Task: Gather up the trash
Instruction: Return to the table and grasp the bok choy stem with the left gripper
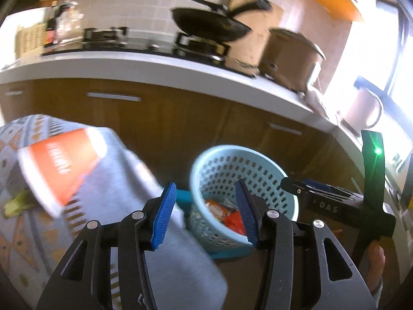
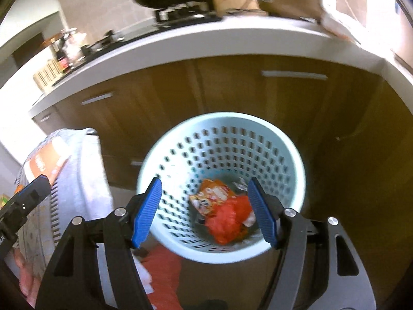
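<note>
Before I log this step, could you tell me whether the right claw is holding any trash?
No: the right claw stands open and empty above the light blue basket, where orange wrappers already lie.

Baskets: one light blue basket with holes.
Orange snack wrappers in the basket: one.
Red crumpled wrappers in the basket: one.
Orange and white boxes: one, on the cloth.
Black pans: one on the stove.
Brown pots: one on the counter.
Silver cupboard handles: three.
</note>
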{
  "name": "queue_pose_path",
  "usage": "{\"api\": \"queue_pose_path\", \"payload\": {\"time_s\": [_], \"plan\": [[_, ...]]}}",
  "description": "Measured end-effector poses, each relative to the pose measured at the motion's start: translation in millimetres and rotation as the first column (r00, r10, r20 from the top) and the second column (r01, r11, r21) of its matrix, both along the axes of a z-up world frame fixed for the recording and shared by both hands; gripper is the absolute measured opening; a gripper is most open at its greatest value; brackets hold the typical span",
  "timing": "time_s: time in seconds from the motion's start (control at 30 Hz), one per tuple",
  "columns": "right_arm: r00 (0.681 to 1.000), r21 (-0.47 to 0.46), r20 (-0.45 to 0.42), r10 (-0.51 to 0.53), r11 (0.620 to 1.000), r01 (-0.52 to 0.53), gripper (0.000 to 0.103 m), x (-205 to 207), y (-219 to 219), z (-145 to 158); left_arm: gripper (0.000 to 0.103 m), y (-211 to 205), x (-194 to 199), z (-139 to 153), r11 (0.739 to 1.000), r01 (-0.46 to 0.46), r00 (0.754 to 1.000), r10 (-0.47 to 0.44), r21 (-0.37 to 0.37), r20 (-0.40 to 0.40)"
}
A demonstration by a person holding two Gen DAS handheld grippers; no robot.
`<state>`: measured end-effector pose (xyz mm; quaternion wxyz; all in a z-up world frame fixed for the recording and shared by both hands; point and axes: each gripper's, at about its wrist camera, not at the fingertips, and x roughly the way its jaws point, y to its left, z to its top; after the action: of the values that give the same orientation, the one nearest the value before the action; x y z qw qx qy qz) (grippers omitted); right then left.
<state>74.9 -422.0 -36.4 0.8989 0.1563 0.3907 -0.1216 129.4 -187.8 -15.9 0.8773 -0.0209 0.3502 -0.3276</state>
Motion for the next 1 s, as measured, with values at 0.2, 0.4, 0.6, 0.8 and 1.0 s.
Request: {"api": "queue_pose_path", "payload": {"time_s": [0.2,0.4,0.6,0.8,1.0], "plan": [[0.992,-0.024,0.028,0.122,0.992,-0.121,0.065,20.0,54.6,14.2,0.046,78.9,8.1,12.7,0.988,-0.149,0.989,0.15,-0.032,0.018],[0.975,-0.068,0.041,0.219,0.974,-0.216,0.065,37.4,108.5,24.2,0.048,150.2,30.8,12.6,0.961,-0.277,0.961,0.277,-0.013,0.009],[0.96,-0.08,0.029,0.279,0.958,-0.276,0.065,48.3,144.0,24.7,0.056,204.3,76.0,-12.2,0.937,-0.349,0.933,0.349,0.014,-0.093],[0.957,-0.078,0.007,0.289,0.955,-0.288,0.065,56.1,152.7,20.5,0.056,215.7,97.7,-40.1,0.954,-0.3,0.933,0.29,-0.017,-0.213],[0.957,-0.055,-0.003,0.289,0.956,-0.289,0.065,61.8,150.0,13.1,0.046,210.0,81.6,-47.0,0.97,-0.244,0.94,0.237,0.003,-0.244]]}}
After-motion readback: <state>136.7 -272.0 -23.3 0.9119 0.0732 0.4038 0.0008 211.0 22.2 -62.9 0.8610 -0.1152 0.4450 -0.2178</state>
